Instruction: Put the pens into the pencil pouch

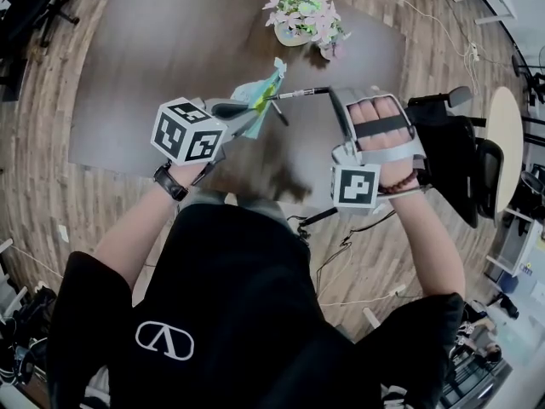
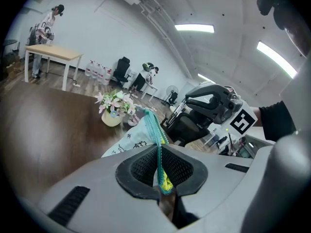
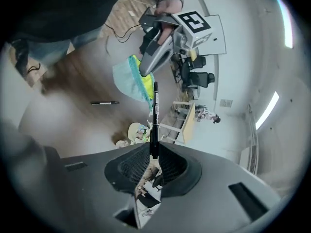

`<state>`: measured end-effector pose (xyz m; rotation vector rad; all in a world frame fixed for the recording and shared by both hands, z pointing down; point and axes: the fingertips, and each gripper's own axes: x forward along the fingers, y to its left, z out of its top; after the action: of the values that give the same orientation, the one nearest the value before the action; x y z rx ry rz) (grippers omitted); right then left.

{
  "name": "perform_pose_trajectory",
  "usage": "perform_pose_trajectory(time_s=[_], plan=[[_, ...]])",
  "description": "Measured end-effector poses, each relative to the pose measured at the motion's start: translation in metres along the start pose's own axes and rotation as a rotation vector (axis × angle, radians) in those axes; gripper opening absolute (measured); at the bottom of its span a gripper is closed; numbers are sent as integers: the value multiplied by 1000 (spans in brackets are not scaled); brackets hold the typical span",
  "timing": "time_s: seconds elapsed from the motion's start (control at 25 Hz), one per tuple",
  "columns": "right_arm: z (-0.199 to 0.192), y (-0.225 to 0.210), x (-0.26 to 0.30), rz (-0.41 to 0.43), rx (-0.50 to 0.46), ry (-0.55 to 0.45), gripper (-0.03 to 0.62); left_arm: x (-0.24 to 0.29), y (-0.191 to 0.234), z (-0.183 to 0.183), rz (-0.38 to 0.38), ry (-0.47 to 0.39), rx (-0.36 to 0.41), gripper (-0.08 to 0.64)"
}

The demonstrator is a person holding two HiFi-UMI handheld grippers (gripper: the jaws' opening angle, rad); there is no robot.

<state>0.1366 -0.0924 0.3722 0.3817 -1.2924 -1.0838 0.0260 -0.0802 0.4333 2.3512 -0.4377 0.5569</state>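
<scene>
Well, closest to me my left gripper (image 2: 160,154) is clamped tight on the pouch (image 2: 127,143) — its jaws pinch the teal zip edge, with a strip of yellow lining showing between the pads. The pouch hangs off the tips in the air, pale with small dark drawings, held up off the table (image 1: 145,66).

My right gripper (image 3: 154,152) is closed on a black pen (image 3: 155,115), gripping it by one end so that the rest sticks straight out past the tips. That gripper sits beside the left one, to its right, and the pen points across toward the pouch. The pen's free end comes up beside the pouch's yellow-lined opening, right by the left jaws. Whether the tip is inside the mouth or only at the edge I cannot tell.

Below both sets of jaws, on the dark brown tabletop, a second pen (image 3: 103,102) lies flat, apart from everything I hold. Farther out beyond the tips a small pot of pink and white flowers (image 1: 304,17) stands near the far edge of the table.

Off to the right of my right gripper, past the table's side, a black office chair (image 1: 456,164) stands on the wood floor (image 1: 34,143). Far across the room from the left jaws stands a light wooden desk (image 2: 51,52) — a person (image 2: 46,28) is standing at it.
</scene>
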Motion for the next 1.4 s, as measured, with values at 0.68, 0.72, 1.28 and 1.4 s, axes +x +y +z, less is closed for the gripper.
perform_pose_trajectory(time_s=[0.68,0.72,1.28,1.4], plan=[[71,8,26,86,-545,-76,57,6,-11,5,-38,-2,-38,20],[77,13,27,97,-557,-88,57,6,-12,7,-42,-5,-33,20],[74,-21,5,54,-83,-212,172,-4,-4,18,-67,-73,-39,20],[50,-43,3,33,293,-216,171,-13,-1,24,-62,-110,-34,20]])
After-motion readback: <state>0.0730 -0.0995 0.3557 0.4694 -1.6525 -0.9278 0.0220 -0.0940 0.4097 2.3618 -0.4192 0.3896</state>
